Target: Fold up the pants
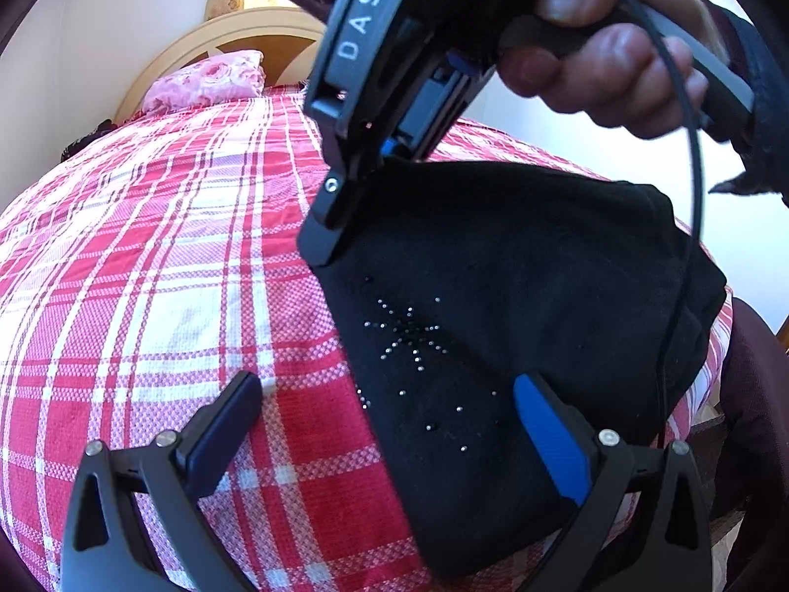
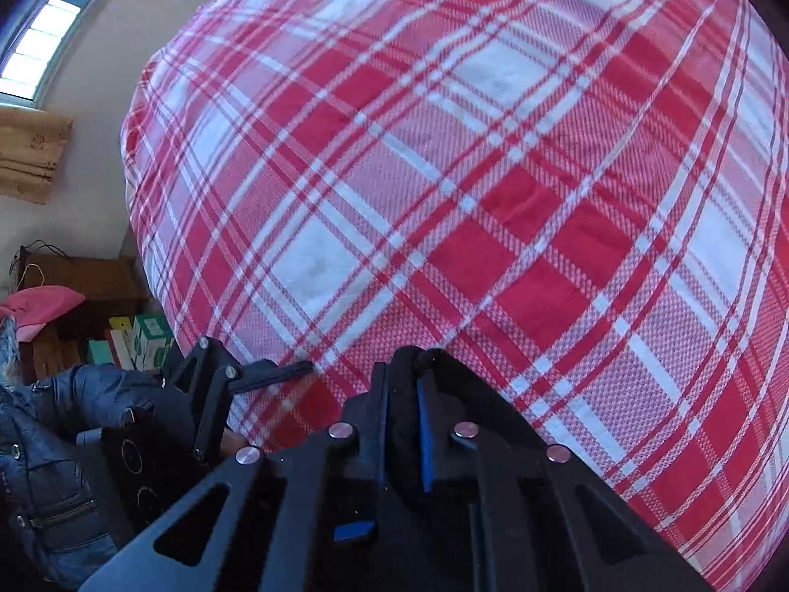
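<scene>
- The left gripper (image 1: 389, 424) is hovering with jaws wide apart over the pants (image 1: 518, 320).
- The right gripper (image 2: 402, 385) is pinching the pants' far edge.
- The pants are lying folded on the plaid bedspread (image 1: 172, 256), long axis running near-to-far.

The pants (image 1: 518, 296) are black, dotted with small silvery studs in a starburst pattern. The bedspread (image 1: 162, 266) is a red, pink and white plaid. The pillow (image 1: 207, 81) has a pink rose print. Both claws are black with blue pads: the left claw (image 1: 389, 419) and the right claw (image 2: 404, 424). The headboard (image 1: 197, 44) is pale tan. The jacket (image 2: 54, 463) is dark blue.
</scene>
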Tool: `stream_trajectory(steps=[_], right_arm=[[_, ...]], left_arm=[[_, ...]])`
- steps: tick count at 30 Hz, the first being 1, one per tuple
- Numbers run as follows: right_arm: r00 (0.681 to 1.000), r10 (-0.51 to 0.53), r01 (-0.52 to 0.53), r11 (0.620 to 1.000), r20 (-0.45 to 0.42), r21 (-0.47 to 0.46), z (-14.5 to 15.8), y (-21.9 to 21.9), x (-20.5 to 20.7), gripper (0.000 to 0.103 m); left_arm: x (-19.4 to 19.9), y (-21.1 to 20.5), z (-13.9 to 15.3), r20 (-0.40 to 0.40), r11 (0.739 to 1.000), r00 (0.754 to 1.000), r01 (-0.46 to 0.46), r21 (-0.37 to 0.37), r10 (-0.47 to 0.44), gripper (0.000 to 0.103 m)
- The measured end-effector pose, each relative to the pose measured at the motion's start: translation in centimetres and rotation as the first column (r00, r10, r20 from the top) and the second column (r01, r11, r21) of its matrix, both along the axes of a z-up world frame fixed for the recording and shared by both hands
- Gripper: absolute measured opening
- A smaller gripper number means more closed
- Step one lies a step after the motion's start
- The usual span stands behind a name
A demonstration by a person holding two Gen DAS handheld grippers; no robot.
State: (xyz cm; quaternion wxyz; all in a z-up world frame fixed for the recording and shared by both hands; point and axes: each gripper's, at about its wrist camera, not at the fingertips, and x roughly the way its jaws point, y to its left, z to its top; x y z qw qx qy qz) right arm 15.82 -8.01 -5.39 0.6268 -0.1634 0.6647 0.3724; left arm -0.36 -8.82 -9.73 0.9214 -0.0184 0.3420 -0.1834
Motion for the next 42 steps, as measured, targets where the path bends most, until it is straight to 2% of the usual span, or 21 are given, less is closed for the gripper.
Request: stream_trajectory(steps=[5,9,10,12,13,14,16,19,21,23,27,28,29,30,33,37,38,39,41,42], right_arm=[[0.997,0.019,-0.020,1.000,0.080,0.016,1.5,1.0,-0.7,0.007],[0.999,-0.017,0.019,0.999,0.048,-0.043,-2.4,0.7,1.5,0.008],[0.999,-0.015,0.016,1.000,0.032,-0.027,-3.0,0.4,1.5,0.009],[0.998,-0.062,0.061,0.996,0.020,0.058,-1.9,-0.9,1.7,0.011],[0.995,-0.093,0.089,0.992,0.035,0.091,-0.8,-1.9,1.5,0.016],[0.990,-0.122,0.112,0.986,0.074,0.126,0.5,-3.1,1.2,0.031],[0.966,-0.199,0.166,0.967,0.165,0.194,3.6,-6.8,-0.1,0.048],[0.917,-0.339,0.275,0.919,0.209,0.282,6.9,-13.1,-2.5,0.049],[0.859,-0.439,0.358,0.883,0.264,0.302,8.2,-17.1,-5.2,0.050],[0.812,-0.499,0.420,0.860,0.304,0.289,8.3,-20.3,-8.4,0.050],[0.738,-0.570,0.511,0.822,0.362,0.252,7.0,-24.3,-13.3,0.050],[0.708,-0.582,0.546,0.810,0.400,0.214,6.5,-24.6,-14.1,0.050],[0.657,-0.600,0.591,0.786,0.456,0.183,6.2,-25.7,-15.1,0.050],[0.630,-0.607,0.611,0.772,0.485,0.173,6.0,-26.5,-15.6,0.050],[0.581,-0.617,0.662,0.738,0.531,0.134,4.9,-28.0,-16.9,0.050],[0.607,-0.668,0.651,0.729,0.431,0.213,3.6,-28.5,-18.0,0.049],[0.615,-0.667,0.646,0.732,0.420,0.216,3.1,-28.5,-17.9,0.040],[0.612,-0.661,0.646,0.734,0.435,0.207,2.8,-27.8,-17.8,0.035],[0.599,-0.647,0.634,0.743,0.472,0.214,3.2,-27.6,-18.2,0.016],[0.597,-0.649,0.626,0.745,0.472,0.231,3.4,-27.6,-18.6,0.014]], left_arm=[[0.3,0.4,0.1,-0.003,1.000,1.000,-0.026,-0.009,0.026,0.103],[0.3,0.3,0.1,-0.012,1.000,1.000,-0.023,0.016,0.024,0.103],[0.4,0.3,0.2,-0.015,1.000,1.000,-0.021,0.016,0.021,0.103],[0.3,0.5,0.4,-0.026,1.000,1.000,-0.017,0.009,0.018,0.103],[0.2,0.7,0.6,-0.032,1.000,0.999,-0.020,0.004,0.020,0.103],[0.2,0.9,0.7,-0.035,1.000,0.999,-0.025,0.004,0.025,0.103],[0.0,1.1,0.8,-0.036,0.999,0.999,-0.035,0.011,0.035,0.103],[-0.1,2.3,1.3,-0.032,0.996,0.996,-0.084,0.005,0.084,0.103],[-0.1,3.2,1.5,-0.028,0.994,0.993,-0.112,-0.012,0.112,0.103],[0.3,3.5,1.8,-0.029,0.991,0.991,-0.134,-0.017,0.133,0.103],[1.0,2.7,1.7,-0.030,0.992,0.992,-0.124,0.030,0.125,0.103],[1.5,2.6,1.6,-0.029,0.992,0.992,-0.120,0.050,0.122,0.103],[1.9,2.3,1.5,-0.027,0.990,0.992,-0.120,0.069,0.122,0.103],[2.0,2.0,1.4,-0.026,0.990,0.992,-0.117,0.084,0.120,0.103],[2.5,1.6,1.3,-0.035,0.987,0.992,-0.116,0.115,0.121,0.103],[1.8,1.6,1.3,-0.038,0.986,0.991,-0.125,0.113,0.130,0.103],[1.9,1.5,1.3,-0.042,0.985,0.990,-0.127,0.113,0.132,0.103],[1.9,1.5,1.3,-0.044,0.985,0.990,-0.129,0.112,0.134,0.103],[1.9,1.5,1.4,-0.046,0.985,0.990,-0.129,0.116,0.135,0.103],[1.9,1.5,1.5,-0.045,0.984,0.990,-0.129,0.120,0.135,0.103]])
